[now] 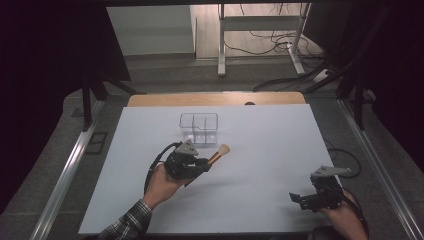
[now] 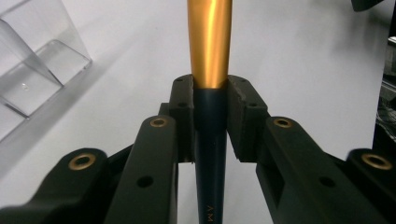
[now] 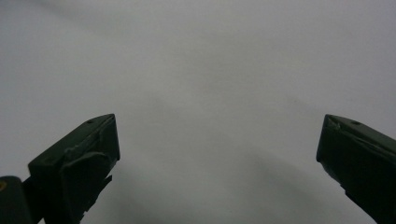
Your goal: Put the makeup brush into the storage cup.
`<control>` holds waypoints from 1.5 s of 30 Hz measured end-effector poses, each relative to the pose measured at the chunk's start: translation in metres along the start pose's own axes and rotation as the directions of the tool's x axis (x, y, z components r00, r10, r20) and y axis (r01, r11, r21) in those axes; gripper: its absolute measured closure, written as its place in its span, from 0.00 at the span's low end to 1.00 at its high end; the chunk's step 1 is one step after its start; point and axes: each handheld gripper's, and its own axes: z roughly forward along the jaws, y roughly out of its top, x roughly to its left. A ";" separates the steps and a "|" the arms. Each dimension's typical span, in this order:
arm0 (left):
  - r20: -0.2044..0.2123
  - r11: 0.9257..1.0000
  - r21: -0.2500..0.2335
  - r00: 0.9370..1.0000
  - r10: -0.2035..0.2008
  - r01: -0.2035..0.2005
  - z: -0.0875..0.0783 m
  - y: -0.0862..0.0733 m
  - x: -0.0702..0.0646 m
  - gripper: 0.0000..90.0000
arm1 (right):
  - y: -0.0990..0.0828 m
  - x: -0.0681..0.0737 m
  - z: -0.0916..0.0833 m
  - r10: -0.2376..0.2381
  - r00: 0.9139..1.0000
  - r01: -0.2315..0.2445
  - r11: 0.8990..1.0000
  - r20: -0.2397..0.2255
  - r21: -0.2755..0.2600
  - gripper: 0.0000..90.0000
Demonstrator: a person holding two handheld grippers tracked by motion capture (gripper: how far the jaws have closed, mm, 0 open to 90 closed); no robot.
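A makeup brush (image 1: 218,154) with a dark handle, a copper-gold ferrule (image 2: 209,42) and a pale bristle head lies in my left gripper (image 1: 204,165), which is shut on its handle (image 2: 210,135). The brush points up and right, its head just below and right of a clear plastic divided organizer (image 1: 199,127). In the left gripper view the organizer (image 2: 37,65) stands at the upper left. My right gripper (image 1: 300,199) rests near the table's front right, jaws open and wide apart (image 3: 217,154) over bare white surface.
The white table top (image 1: 270,145) has a wooden strip along its far edge. Metal rails run along both sides. A desk frame and cables stand on the floor beyond. Dark curtains close in left and right.
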 end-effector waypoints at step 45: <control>-0.049 0.973 -0.225 0.997 -0.064 0.052 -0.019 0.002 0.017 0.82 | 0.001 0.000 -0.001 0.004 1.000 -0.004 1.000 -0.006 -0.016 0.00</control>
